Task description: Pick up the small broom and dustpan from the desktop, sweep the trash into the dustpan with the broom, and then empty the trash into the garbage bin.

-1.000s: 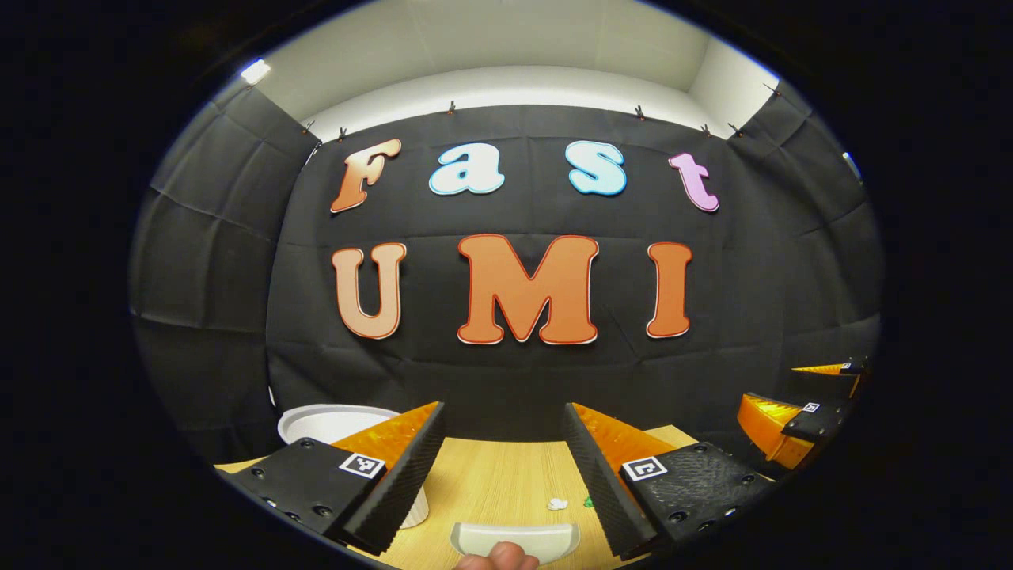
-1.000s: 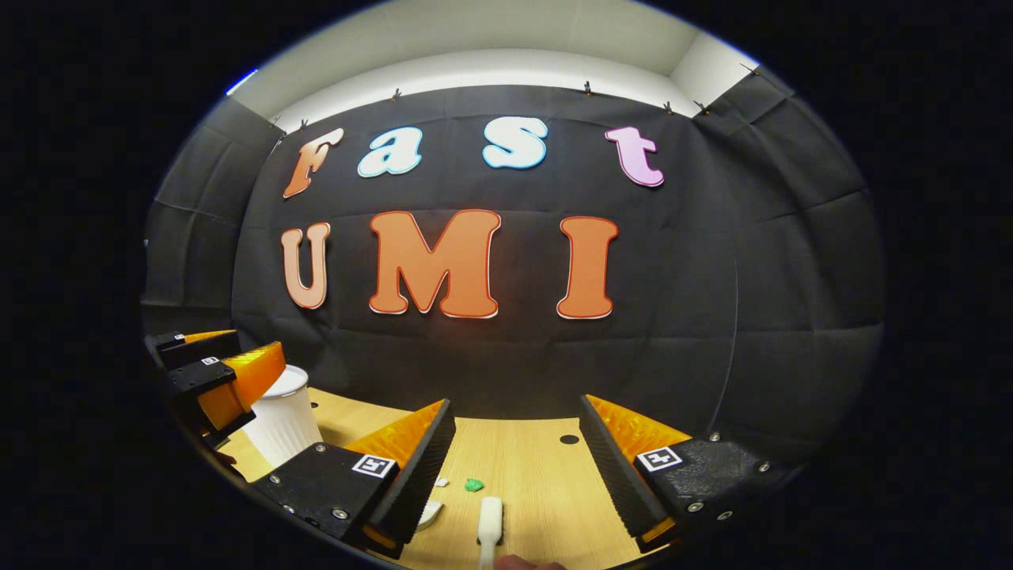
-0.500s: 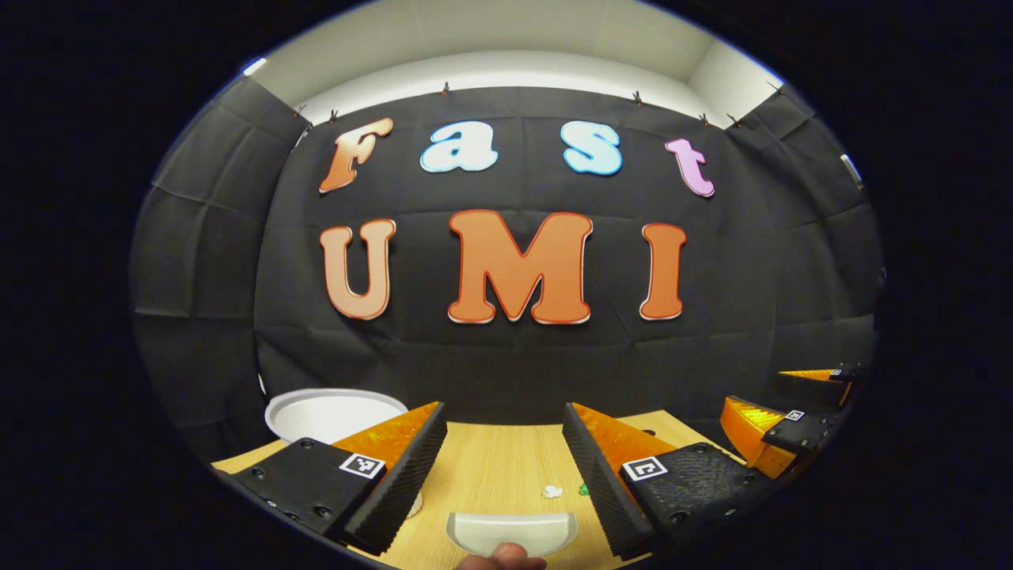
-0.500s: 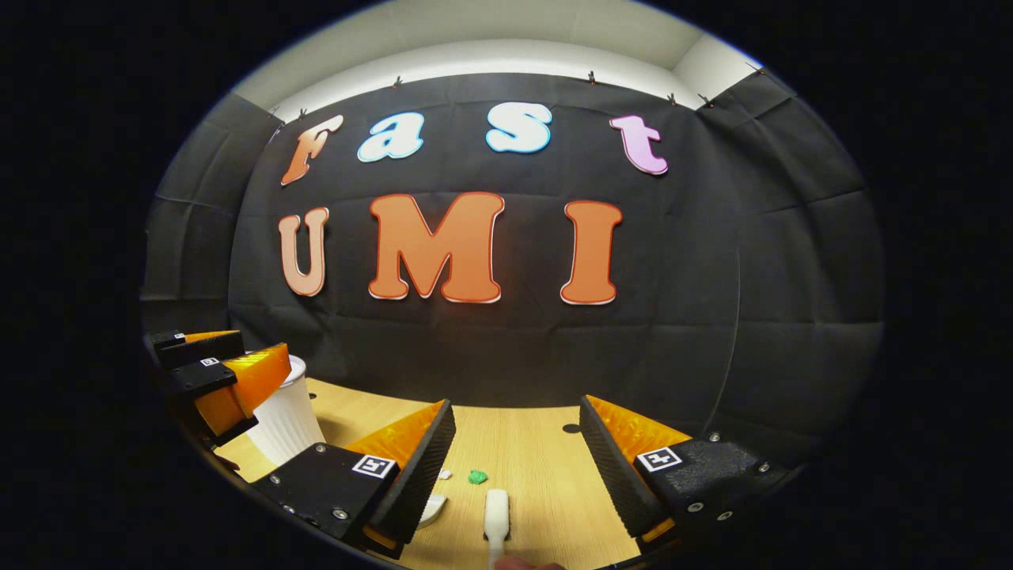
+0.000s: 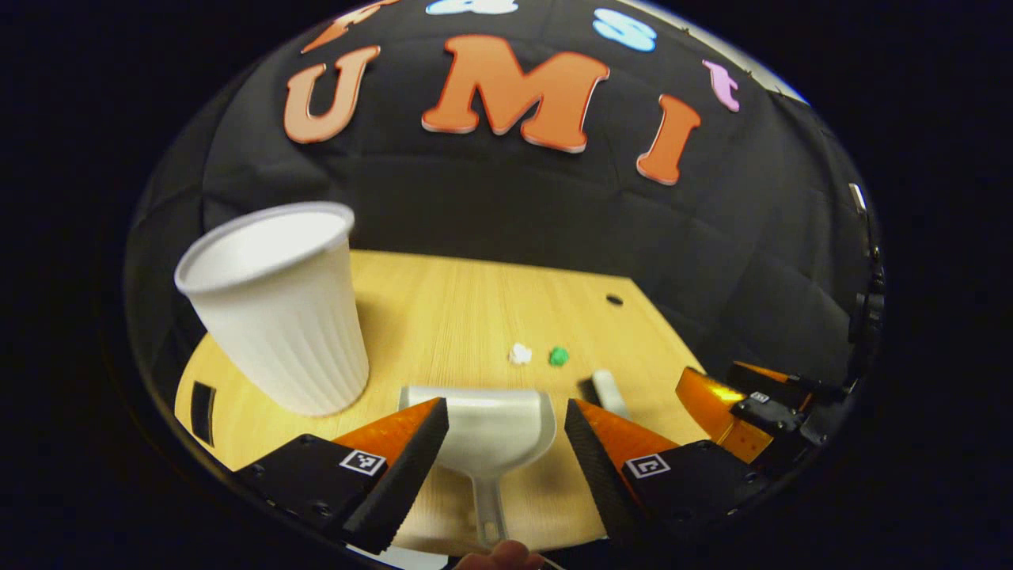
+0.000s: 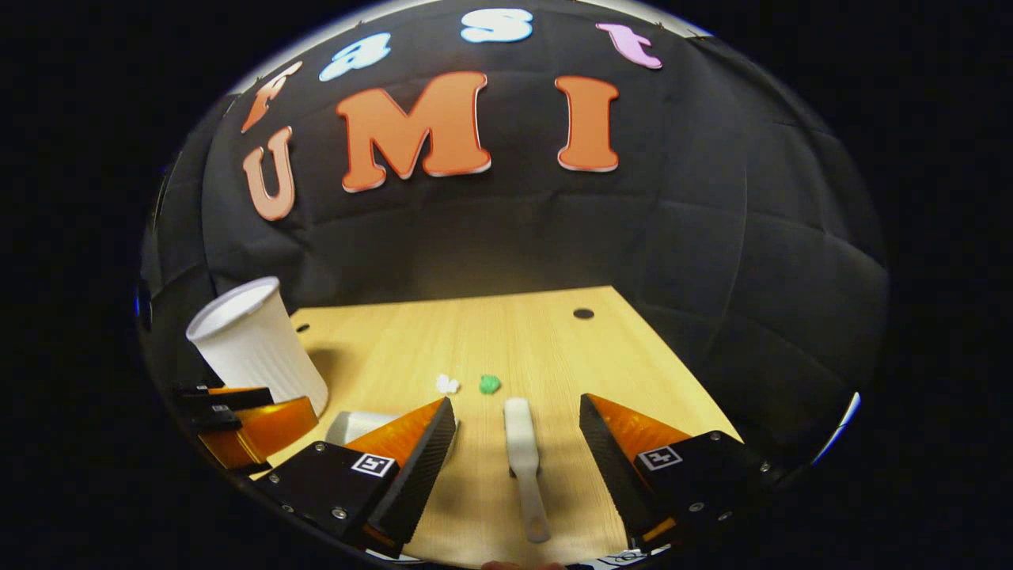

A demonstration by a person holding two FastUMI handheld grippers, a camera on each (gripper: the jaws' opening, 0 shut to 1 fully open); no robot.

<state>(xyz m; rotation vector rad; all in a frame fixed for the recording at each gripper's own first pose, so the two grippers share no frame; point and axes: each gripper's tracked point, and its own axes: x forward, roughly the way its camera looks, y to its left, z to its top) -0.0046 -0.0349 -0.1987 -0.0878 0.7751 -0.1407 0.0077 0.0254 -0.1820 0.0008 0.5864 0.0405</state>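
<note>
No legible labels on dustpan (image 5: 491,423)

A light wooden desktop (image 6: 506,340) with fine straight grain fills the booth's floor space, a small dark round hole (image 6: 583,313) near its far right corner and another hole (image 6: 301,327) toward the left. Wrinkled black cloth (image 6: 712,237) hangs close behind and wraps both sides. A dark rectangular slot (image 5: 202,401) sits at the desktop's left edge.
</note>
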